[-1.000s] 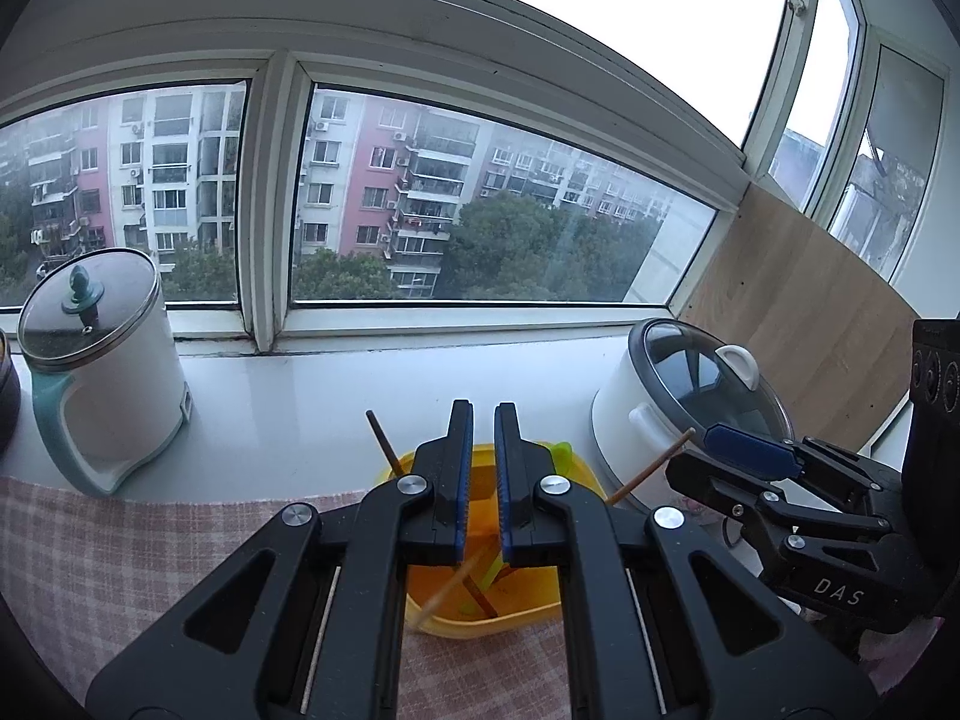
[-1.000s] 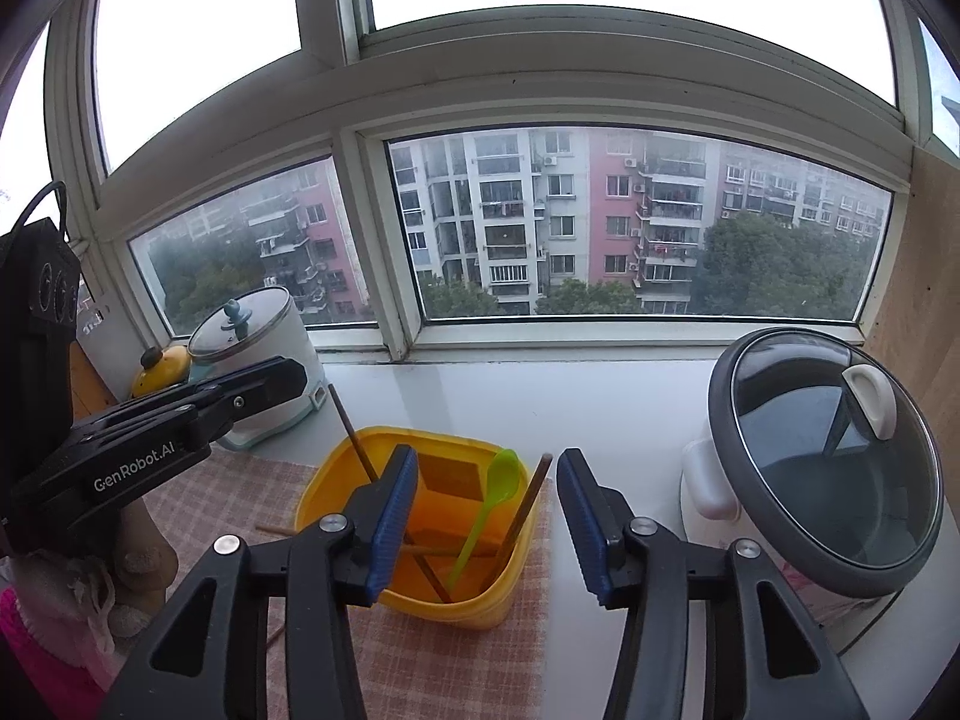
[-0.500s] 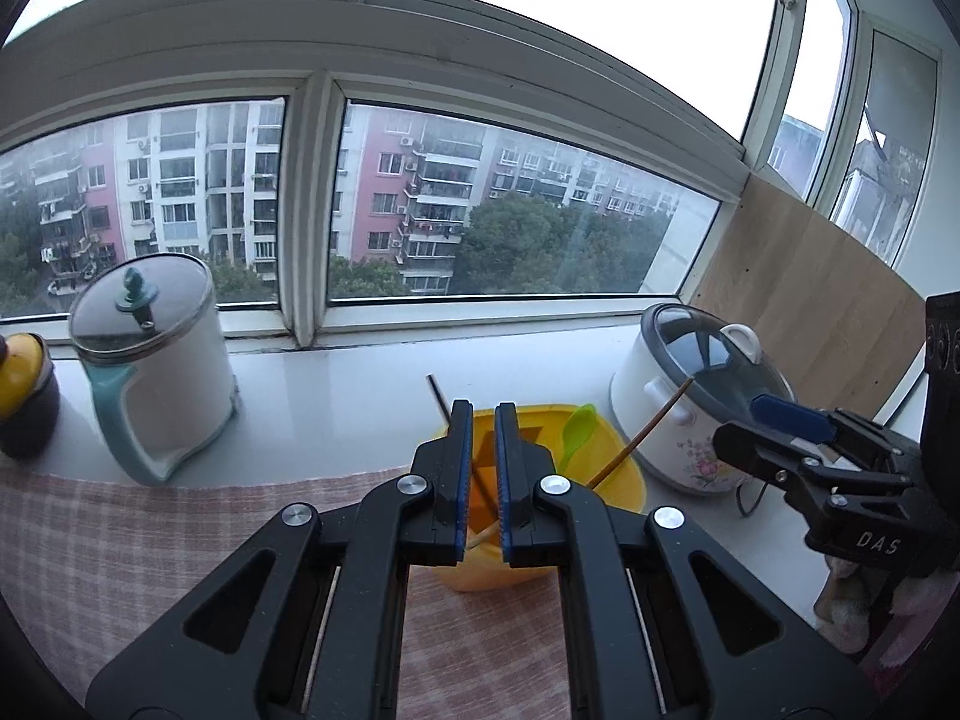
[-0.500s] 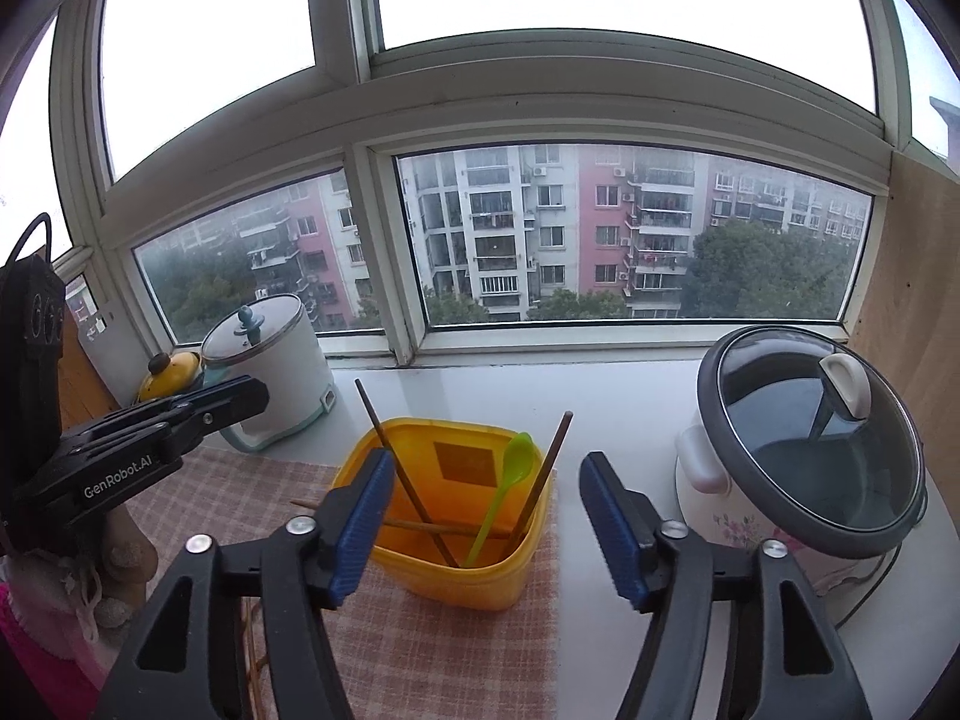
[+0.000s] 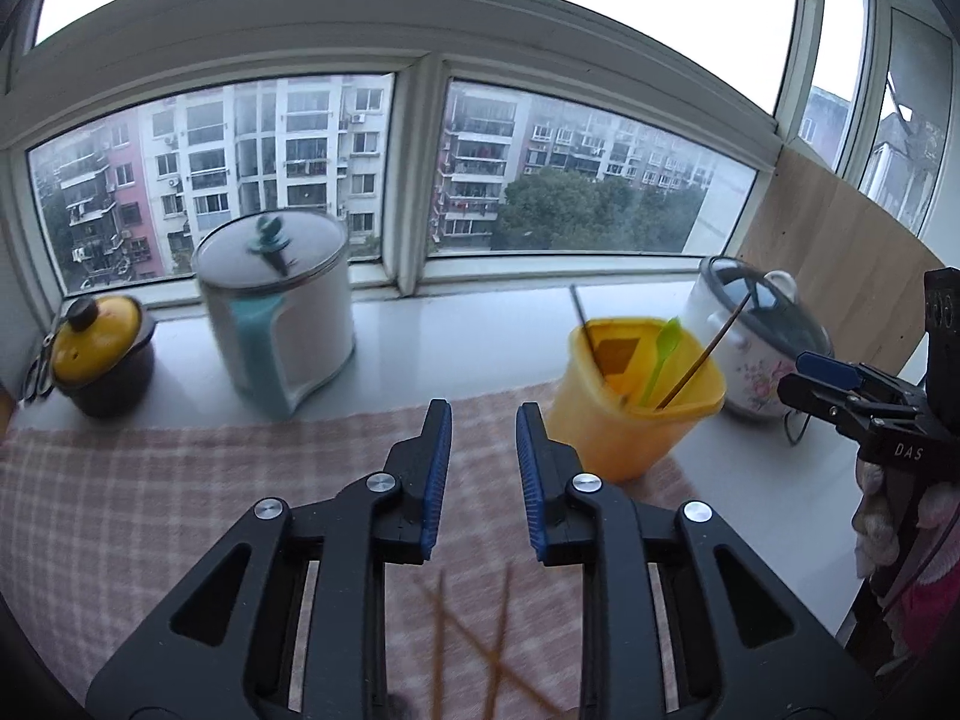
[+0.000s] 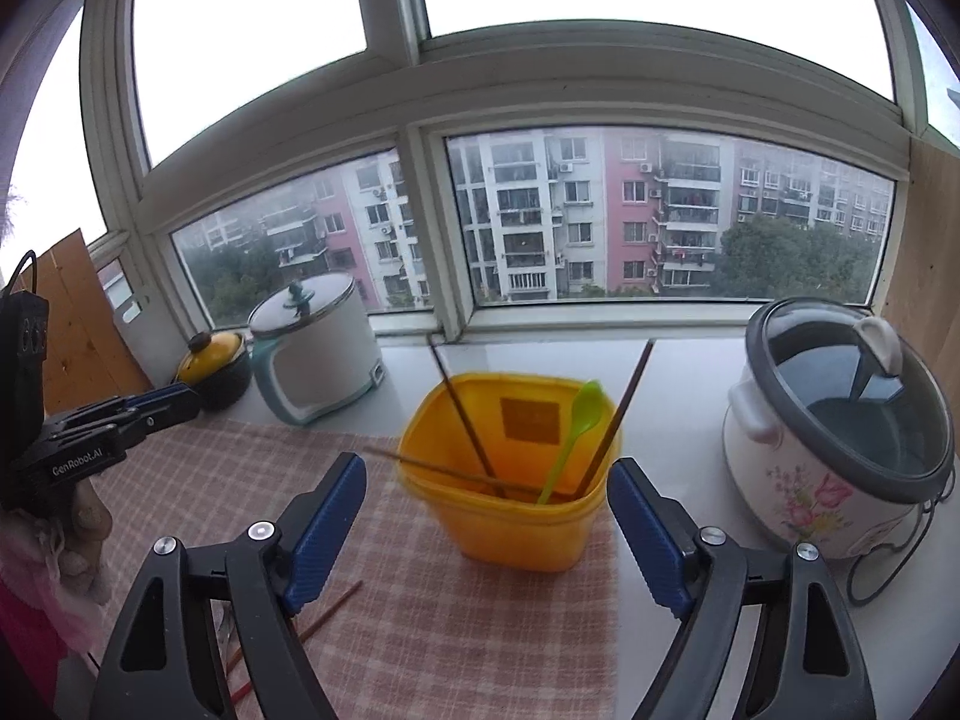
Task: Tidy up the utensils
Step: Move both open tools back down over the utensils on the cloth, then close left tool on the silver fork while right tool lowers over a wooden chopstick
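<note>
A yellow tub stands on the checked cloth and holds three brown chopsticks and a green spoon. It also shows in the left wrist view, right of my left gripper. The left gripper is open and empty above the cloth. Loose chopsticks lie on the cloth below it. My right gripper is open wide and empty, in front of the tub. More loose chopsticks lie by its left finger.
A white and teal pot with a lid and a small yellow-lidded pot stand at the back left on the sill. A floral rice cooker stands right of the tub. A wooden board lines the right wall.
My left gripper has opened and swung left and back from the tub. My right gripper has pulled back a little and stays open. A chopstick now lies inside the tub.
</note>
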`<control>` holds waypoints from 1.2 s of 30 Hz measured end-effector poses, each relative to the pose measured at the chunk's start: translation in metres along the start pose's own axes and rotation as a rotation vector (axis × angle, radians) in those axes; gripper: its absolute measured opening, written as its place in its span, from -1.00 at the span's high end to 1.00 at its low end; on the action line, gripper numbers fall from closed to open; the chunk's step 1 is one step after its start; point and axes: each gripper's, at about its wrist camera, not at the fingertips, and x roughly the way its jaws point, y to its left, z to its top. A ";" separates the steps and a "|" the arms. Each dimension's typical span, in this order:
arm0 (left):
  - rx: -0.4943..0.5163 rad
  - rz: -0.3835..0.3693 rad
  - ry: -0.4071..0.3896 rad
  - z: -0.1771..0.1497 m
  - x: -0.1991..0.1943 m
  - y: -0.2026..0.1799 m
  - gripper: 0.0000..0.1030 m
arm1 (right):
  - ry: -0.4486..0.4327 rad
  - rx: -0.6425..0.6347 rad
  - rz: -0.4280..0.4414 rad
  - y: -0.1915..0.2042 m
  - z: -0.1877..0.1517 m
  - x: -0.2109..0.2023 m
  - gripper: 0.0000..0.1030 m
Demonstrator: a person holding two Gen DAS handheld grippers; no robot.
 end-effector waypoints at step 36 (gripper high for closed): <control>-0.411 -0.024 0.444 -0.163 0.039 0.096 0.41 | 0.424 -0.215 0.233 0.117 -0.096 0.107 -0.06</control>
